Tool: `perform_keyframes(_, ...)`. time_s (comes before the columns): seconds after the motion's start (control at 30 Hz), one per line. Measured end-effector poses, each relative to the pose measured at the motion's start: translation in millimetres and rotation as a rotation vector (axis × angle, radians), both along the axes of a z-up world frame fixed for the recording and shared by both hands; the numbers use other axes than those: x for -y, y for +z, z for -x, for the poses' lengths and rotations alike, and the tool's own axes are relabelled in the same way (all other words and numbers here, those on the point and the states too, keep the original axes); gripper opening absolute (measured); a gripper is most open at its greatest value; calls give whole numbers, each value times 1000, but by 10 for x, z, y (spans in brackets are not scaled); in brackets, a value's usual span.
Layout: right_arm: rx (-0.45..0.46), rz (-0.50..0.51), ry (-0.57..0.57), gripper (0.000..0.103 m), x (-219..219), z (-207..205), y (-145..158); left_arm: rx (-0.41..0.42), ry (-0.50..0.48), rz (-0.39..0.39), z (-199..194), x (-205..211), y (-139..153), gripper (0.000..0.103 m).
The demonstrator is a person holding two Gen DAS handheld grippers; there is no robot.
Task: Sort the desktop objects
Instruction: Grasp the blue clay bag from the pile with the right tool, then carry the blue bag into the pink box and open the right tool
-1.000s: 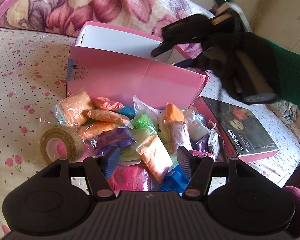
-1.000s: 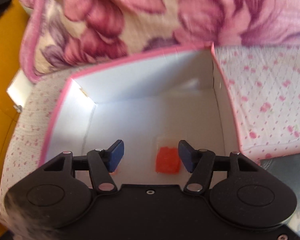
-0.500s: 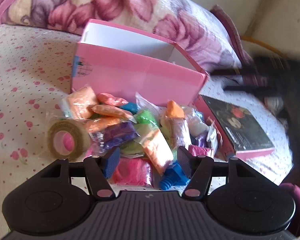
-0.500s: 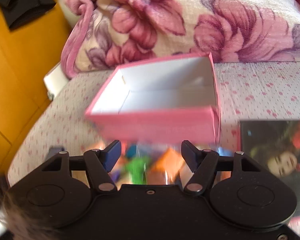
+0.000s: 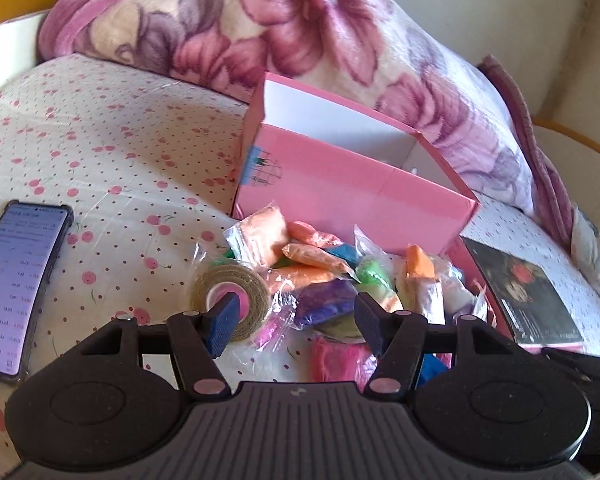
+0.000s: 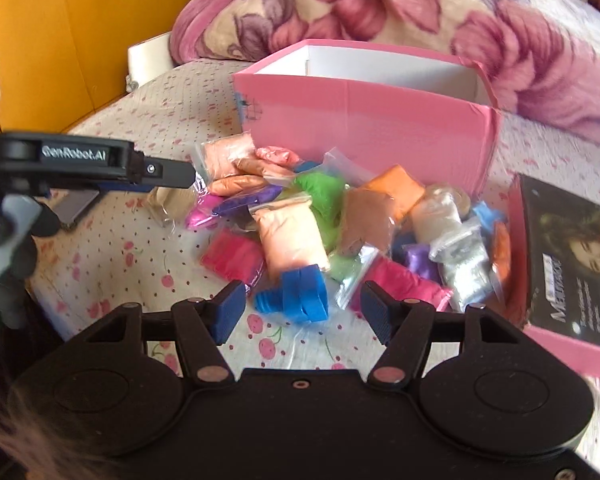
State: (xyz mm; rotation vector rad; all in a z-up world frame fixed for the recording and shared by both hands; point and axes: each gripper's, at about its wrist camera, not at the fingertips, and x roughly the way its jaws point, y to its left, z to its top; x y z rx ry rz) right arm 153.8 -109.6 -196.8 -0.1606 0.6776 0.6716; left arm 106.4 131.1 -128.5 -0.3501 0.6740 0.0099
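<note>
A pile of small clay bags in many colours (image 5: 332, 276) (image 6: 300, 224) lies on the bed in front of an open pink box (image 5: 348, 184) (image 6: 364, 116). A tan tape roll (image 5: 236, 296) sits at the pile's left edge. A blue plastic piece (image 6: 296, 292) lies at the pile's near edge. My left gripper (image 5: 294, 322) is open and empty, just short of the pile and the tape roll. My right gripper (image 6: 302, 312) is open and empty, with the blue piece just beyond its fingers. The left gripper shows from the side in the right wrist view (image 6: 100, 168).
A lit phone (image 5: 16, 284) lies on the dotted sheet at the left. The pink box lid with a dark picture (image 5: 528, 296) (image 6: 572, 264) lies right of the pile. A flowered blanket (image 5: 300, 40) is heaped behind the box.
My right gripper has pulled back out of the pink box, where an orange bag lay, and come down in front of the pile. My left gripper has shifted left, bringing the phone into view.
</note>
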Motion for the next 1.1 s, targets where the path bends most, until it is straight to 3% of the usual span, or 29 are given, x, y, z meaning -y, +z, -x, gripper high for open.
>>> perform_keyframes(0.13, -13, -10, 12, 58, -46, -123, -100, -8, 24, -23, 34, -67, -25, 62)
perform_keyframes(0.17, -18, -15, 15, 52, -55, -154, -126, -11, 30, -20, 38, -89, -31, 62)
perform_keyframes(0.2, -23, -22, 17, 34, -56, -174, -144, -13, 35, -23, 41, -101, -35, 62)
perform_keyframes(0.23, -26, -32, 13, 26, -38, -168, -142, -16, 40, -28, 35, -111, -43, 62)
perform_keyframes(0.47, -53, -99, -12, 24, 84, -131, -129, -50, 88, -46, -58, -178, -131, 63)
perform_keyframes(0.53, -61, -119, -19, 24, 119, -120, -126, -66, 83, -42, -104, -179, -178, 78)
perform_keyframes(0.83, -95, -205, -51, 24, 276, -71, -109, -79, 113, -18, -220, -223, -331, 78)
perform_keyframes(0.87, -98, -215, -55, 24, 294, -66, -107, -74, 117, -5, -218, -241, -329, 76)
perform_keyframes(0.93, -106, -234, -62, 24, 329, -55, -103, -68, 120, 19, -208, -276, -314, 58)
perform_keyframes(1.1, -101, -252, -64, 24, 341, -61, -41, -49, 126, 64, -163, -361, -258, 52)
